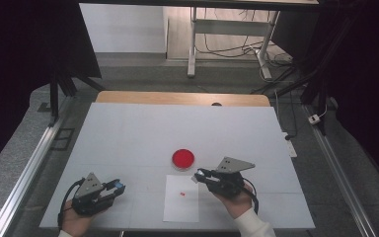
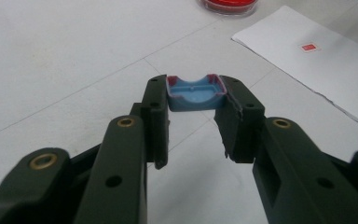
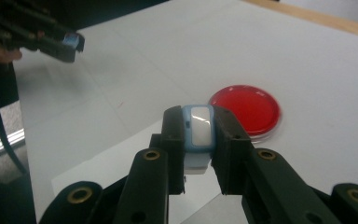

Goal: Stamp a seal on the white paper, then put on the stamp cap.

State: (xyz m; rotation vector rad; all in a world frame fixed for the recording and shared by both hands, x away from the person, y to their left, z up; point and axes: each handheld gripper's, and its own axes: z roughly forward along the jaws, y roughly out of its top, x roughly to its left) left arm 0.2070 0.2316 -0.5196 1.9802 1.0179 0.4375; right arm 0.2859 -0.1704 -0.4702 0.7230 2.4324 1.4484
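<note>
Two grippers clamped: left gripper (image 2: 193, 100) on blue cap (image 2: 195, 93) (hollow up), right gripper (image 3: 198, 135) on stamp body (image 3: 199, 135).

Glossy red plastic dish (image 1: 183, 158), matt paper (image 1: 181, 199)

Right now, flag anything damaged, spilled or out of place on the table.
Nothing spilled or askew. One oddity: the left gripper, shut on a blue cap, has a ragged, chipped edge on one pad. The red dish and white sheet lie flat.
</note>
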